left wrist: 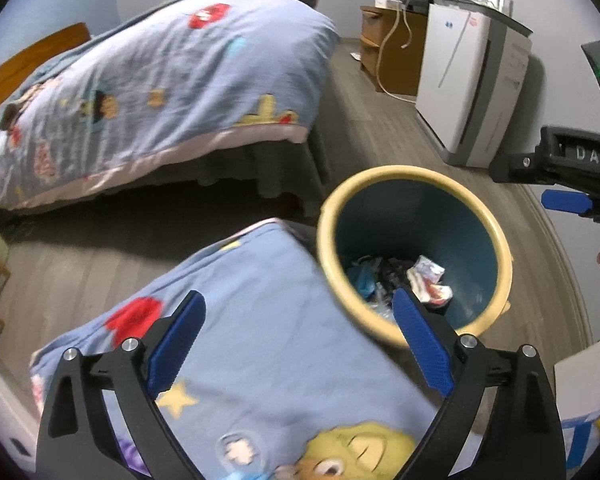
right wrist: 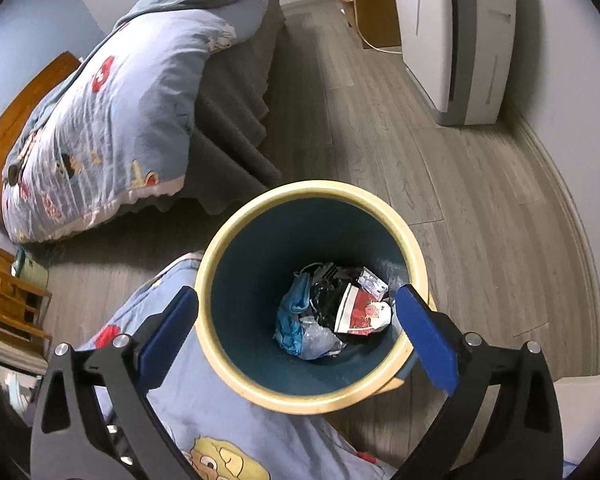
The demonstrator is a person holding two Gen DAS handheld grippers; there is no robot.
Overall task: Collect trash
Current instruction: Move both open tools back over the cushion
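crumpled wrappers and plastic scraps [right wrist: 332, 312] lie at the bottom of the round yellow-rimmed blue bin [right wrist: 236, 376] – light, soft stuff, best pinched by a loose edge. left gripper [left wrist: 296, 344] and right gripper [right wrist: 296, 336] both gape wide, empty.

left wrist: looks steeply down from above the near bed's quilt [left wrist: 240, 320], bin [left wrist: 416, 184] just right of centre | right wrist: close, almost straight above the bin [right wrist: 312, 396] | shared: bin, its trash [right wrist: 332, 312], far bed [left wrist: 160, 92], floor [right wrist: 480, 208]
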